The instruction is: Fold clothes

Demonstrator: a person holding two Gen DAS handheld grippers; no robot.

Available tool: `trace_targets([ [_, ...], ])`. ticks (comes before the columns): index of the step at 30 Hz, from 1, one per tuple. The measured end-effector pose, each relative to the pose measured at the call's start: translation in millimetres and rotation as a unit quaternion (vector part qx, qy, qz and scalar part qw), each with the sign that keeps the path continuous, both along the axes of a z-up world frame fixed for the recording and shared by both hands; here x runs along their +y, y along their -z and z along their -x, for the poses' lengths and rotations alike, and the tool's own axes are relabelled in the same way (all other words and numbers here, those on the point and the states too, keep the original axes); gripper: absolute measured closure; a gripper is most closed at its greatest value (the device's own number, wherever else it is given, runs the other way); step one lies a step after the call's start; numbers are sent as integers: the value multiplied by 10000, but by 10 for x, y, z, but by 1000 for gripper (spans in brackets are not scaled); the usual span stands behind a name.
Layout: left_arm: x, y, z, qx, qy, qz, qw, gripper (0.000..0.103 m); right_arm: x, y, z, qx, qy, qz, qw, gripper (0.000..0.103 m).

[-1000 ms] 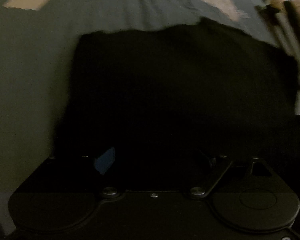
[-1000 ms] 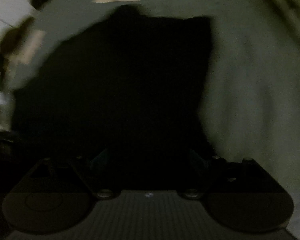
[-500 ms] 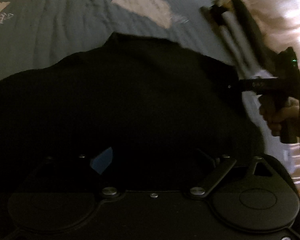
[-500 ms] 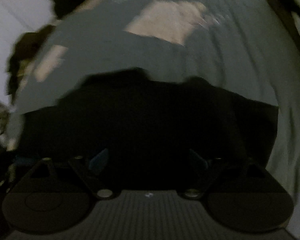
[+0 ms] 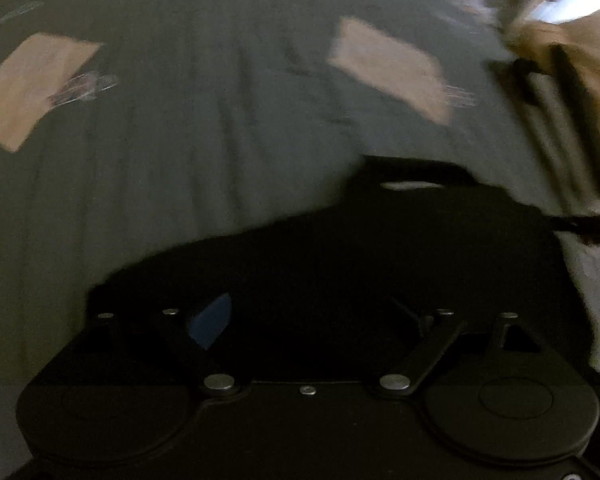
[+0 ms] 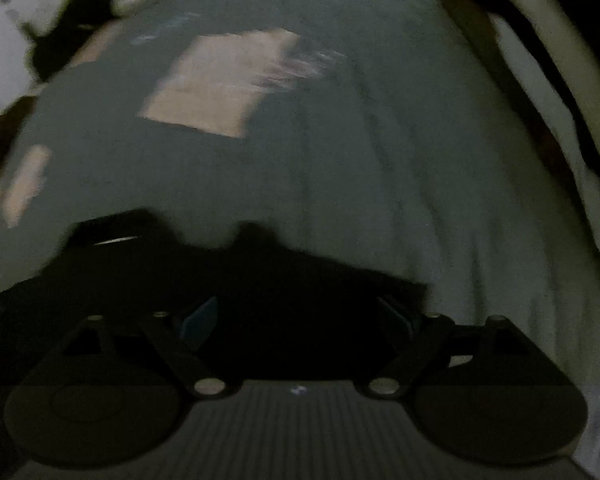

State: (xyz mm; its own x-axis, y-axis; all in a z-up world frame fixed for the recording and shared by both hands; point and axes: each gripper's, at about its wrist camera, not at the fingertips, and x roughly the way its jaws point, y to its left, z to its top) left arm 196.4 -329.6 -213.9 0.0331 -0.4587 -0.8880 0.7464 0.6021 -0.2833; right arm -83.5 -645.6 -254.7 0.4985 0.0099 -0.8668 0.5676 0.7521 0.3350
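Observation:
A black garment (image 5: 380, 248) lies flat on a grey-green bedspread (image 5: 180, 160), with a small white label (image 5: 412, 186) at its far edge. My left gripper (image 5: 312, 316) hovers over the garment's near part, its jaws wide apart and one blue pad (image 5: 210, 320) showing; nothing is pinched between them. In the right wrist view the same garment (image 6: 220, 264) fills the lower left, its label (image 6: 114, 240) at the far left. My right gripper (image 6: 298, 316) stands open above the garment's near edge. Both views are dark and blurred.
Tan rectangular patches (image 5: 388, 68) (image 5: 32, 84) (image 6: 220, 84) mark the bedspread beyond the garment. The bed's edge and a bright wooden floor (image 5: 580, 40) lie to the right in the left wrist view. Pale folds of fabric (image 6: 540, 80) run along the right of the right wrist view.
Both grippers have drawn back from the garment, which now sits lower and smaller in each view, with more bedspread showing. The hand with the other gripper has slipped out of the left wrist view.

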Motion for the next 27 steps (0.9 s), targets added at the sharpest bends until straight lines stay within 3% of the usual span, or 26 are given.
trace_targets([
  [3,13,19,313,119,382,22,9992,11,445,-141,44,-277,-603,-156,9977,14],
  [5,38,208,456,382,497,-88,9980,11,610,-26,75,-143,-862,-249,9959,14],
  [6,49,306,523,491,554,-163,9971,11,607,101,103,28,-861,-221,9960,14],
  [9,151,578,464,265,389,-628,9969,12,556,460,210,444,-797,-174,9957,18],
  [12,314,705,284,189,25,-805,9966,12,230,538,417,201,-313,-563,9977,27],
  [17,517,527,131,-67,-263,-1056,9940,13,131,408,527,1173,-179,489,9917,24],
  [21,501,190,417,-248,-126,-517,9983,12,328,-20,642,426,-83,276,9987,23],
  [25,346,116,947,228,468,-120,9986,10,954,-265,520,-261,-887,-76,9957,16],
  [27,268,249,1143,510,790,-238,9953,10,1223,-120,429,-102,-1370,-296,9901,15],
])
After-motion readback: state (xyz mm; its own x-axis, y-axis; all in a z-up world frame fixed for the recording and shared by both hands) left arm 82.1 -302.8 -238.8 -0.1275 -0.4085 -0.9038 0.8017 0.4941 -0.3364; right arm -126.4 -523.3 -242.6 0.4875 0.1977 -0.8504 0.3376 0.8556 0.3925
